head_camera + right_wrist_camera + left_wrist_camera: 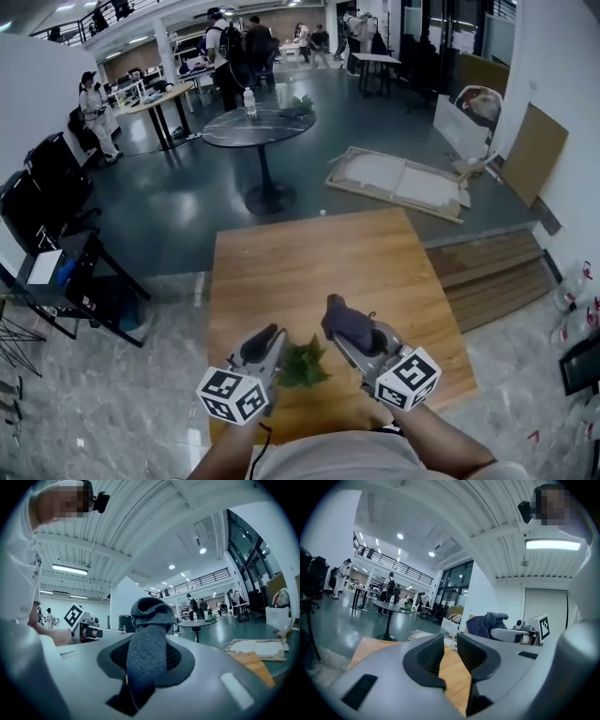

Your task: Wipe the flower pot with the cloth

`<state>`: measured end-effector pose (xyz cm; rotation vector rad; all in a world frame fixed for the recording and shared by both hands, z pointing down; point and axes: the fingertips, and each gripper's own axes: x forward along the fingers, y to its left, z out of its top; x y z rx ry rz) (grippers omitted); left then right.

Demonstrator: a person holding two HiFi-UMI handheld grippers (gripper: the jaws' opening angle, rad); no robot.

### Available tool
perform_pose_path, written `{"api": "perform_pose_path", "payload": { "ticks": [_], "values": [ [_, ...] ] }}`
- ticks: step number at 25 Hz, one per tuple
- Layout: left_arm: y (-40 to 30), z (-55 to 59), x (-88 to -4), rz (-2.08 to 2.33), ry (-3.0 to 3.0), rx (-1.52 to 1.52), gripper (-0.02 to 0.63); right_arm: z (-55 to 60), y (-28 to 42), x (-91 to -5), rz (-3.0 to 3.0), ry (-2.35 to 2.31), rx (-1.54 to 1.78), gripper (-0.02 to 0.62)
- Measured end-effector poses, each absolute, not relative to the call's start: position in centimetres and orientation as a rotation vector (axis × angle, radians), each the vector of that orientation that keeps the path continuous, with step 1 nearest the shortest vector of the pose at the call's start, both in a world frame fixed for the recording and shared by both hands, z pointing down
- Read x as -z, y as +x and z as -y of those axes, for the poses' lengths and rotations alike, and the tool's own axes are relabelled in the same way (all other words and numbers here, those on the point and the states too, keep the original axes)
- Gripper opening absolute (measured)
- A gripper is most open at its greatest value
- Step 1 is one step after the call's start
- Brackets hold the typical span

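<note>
Looked steeply down on a wooden table (319,262) in a large open hall with a dark floor. Held two grippers side by side over the table's near edge, both pointing away from the person, each with a marker cube (232,395) at its back end.

Showed the left gripper (270,336) with its jaws a little apart and nothing between them. Saw only the wooden tabletop through that narrow gap in the left gripper view.

Showed the right gripper (354,339) clamped on a dark grey cloth (343,317). Found the cloth bunched above the jaw tips and hanging down between the pads in the right gripper view.

Found green leaves (302,364) low between the two grippers, close to the table's near edge and just beside the left gripper in the head view. Could not tell whether leaves and gripper touched. Could not make out the flower pot itself under the foliage.

Beyond the wooden table, took in a round dark table (259,127) carrying a bottle (249,101). Also took in a flat pale frame (398,180) lying on the floor to the right, black chairs (47,183) at the left, and several people (225,56) farther back.
</note>
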<state>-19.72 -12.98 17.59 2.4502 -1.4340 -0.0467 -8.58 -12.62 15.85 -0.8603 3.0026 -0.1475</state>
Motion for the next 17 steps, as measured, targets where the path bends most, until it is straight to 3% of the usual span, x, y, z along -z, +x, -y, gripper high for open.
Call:
{"api": "perform_pose_path", "payload": {
  "ticks": [17],
  "values": [
    [-19.2,13.2,-17.6,1.456,2.481,0.038,0.087,13.0,-8.6,-15.6,-2.974,-0.857,0.161,0.087]
  ]
}}
